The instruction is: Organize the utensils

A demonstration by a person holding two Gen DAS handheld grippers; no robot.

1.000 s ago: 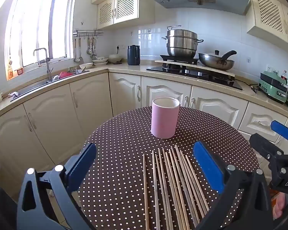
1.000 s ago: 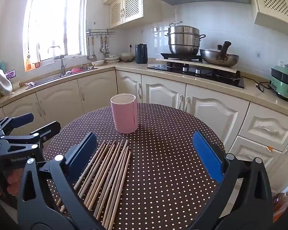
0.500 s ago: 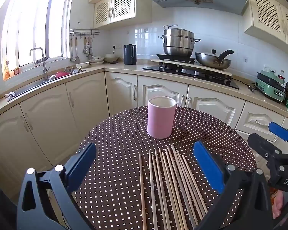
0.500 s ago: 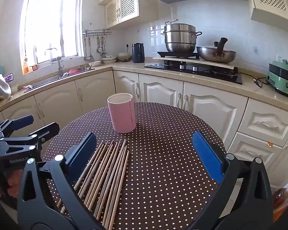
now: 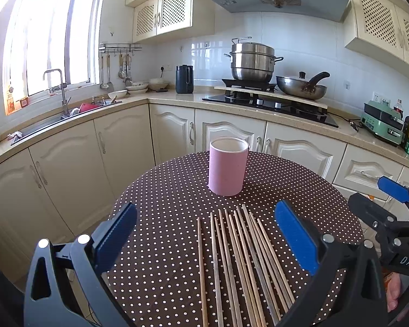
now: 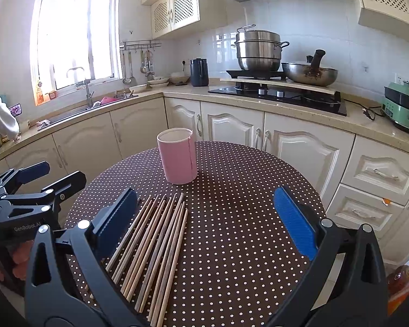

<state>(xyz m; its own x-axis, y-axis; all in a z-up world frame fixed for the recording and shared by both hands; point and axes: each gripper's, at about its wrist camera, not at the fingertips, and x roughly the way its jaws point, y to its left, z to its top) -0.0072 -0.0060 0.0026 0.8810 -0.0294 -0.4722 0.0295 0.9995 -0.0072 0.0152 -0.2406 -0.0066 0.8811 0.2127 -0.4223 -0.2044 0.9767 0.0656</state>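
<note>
1. Left wrist view: your left hand-held gripper point(image 5: 204, 241) is released, holding nothing. Chopsticks point(image 5: 240, 267) lie flat on the bench point(image 5: 163, 204); pink holder point(image 5: 227, 170) upright at 12 o'clock.
2. Right wrist view: your right hand-held gripper point(image 6: 204, 223) is released too. Chopsticks point(image 6: 155, 248) at 8 o'clock, holder point(image 6: 177, 159) at 11.

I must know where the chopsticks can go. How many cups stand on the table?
1. The pink cup stands upright beyond the tips of the chopsticks. The jaws hide the near part of the table, so another could be there.

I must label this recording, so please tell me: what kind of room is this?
Most likely a home kitchen: a gas stove carrying a steel pot, a sink below the window, and cabinets.
</note>
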